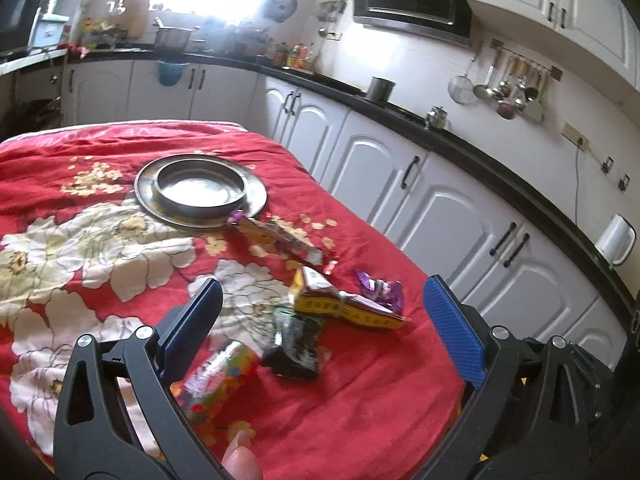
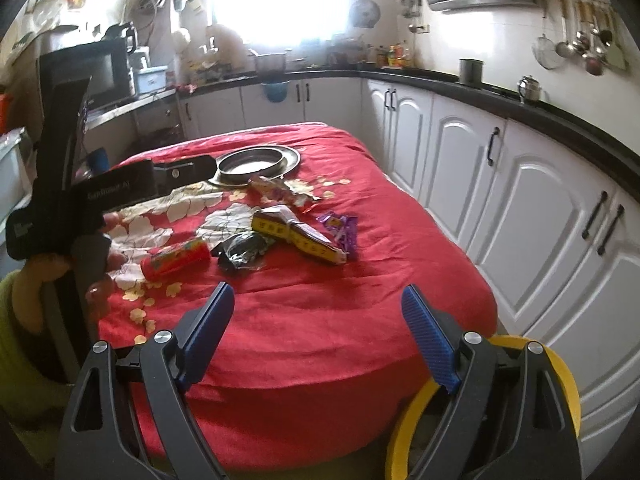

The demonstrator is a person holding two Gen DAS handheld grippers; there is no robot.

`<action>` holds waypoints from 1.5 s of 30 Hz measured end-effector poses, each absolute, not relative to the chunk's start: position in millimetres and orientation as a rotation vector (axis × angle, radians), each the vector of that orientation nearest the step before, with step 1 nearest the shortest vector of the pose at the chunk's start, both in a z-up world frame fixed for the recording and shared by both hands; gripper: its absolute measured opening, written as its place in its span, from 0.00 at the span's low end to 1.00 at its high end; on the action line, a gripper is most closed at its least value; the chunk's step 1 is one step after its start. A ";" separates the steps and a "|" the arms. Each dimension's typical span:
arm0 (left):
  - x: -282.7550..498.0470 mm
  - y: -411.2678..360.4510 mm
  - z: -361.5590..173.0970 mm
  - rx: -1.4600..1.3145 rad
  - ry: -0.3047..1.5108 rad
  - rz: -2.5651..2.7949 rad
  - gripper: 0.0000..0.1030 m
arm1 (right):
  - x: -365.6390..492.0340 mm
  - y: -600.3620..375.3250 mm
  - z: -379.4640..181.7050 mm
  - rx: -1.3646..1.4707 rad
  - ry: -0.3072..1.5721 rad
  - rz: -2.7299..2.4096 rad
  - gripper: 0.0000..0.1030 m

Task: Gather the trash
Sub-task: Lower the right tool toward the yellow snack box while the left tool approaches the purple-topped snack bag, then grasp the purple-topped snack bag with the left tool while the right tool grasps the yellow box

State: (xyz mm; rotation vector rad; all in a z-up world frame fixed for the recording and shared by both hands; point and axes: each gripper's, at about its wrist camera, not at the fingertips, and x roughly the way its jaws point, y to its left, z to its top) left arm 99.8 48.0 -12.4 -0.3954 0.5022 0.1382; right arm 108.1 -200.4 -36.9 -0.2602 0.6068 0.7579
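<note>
Trash lies on a red flowered cloth (image 1: pixel 360 392): a colourful foil packet (image 1: pixel 218 376) (image 2: pixel 176 260), a crumpled black wrapper (image 1: pixel 296 344) (image 2: pixel 242 250), a yellow carton (image 1: pixel 340 304) (image 2: pixel 300 234), a purple wrapper (image 1: pixel 382 292) (image 2: pixel 340 228) and a long wrapper (image 1: pixel 280 236) (image 2: pixel 280 190) by the metal plate. My left gripper (image 1: pixel 324 320) is open above the pile, empty. My right gripper (image 2: pixel 318 328) is open and empty over the cloth's near edge. The left gripper's body (image 2: pixel 80 184) shows in the right wrist view.
A metal plate with a bowl (image 1: pixel 200 188) (image 2: pixel 256 164) sits at the cloth's far side. A yellow bin rim (image 2: pixel 560 384) stands below my right gripper. White cabinets (image 1: pixel 440 208) with a black counter run along the right.
</note>
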 end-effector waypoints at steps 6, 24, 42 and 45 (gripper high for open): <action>108.2 69.8 -16.2 -0.414 0.523 0.189 0.89 | 130.0 -169.0 -49.2 -0.318 0.612 0.794 0.72; 177.2 111.8 -27.7 -0.447 0.684 0.218 0.82 | 197.6 -95.8 -94.9 -0.491 0.699 0.796 0.52; 238.8 142.4 -73.7 -0.663 0.841 0.267 0.63 | 214.7 -88.3 -114.3 -0.489 0.770 0.818 0.40; 241.2 143.9 -77.1 -0.684 0.843 0.268 0.59 | 209.3 -93.8 -111.0 -0.465 0.771 0.837 0.40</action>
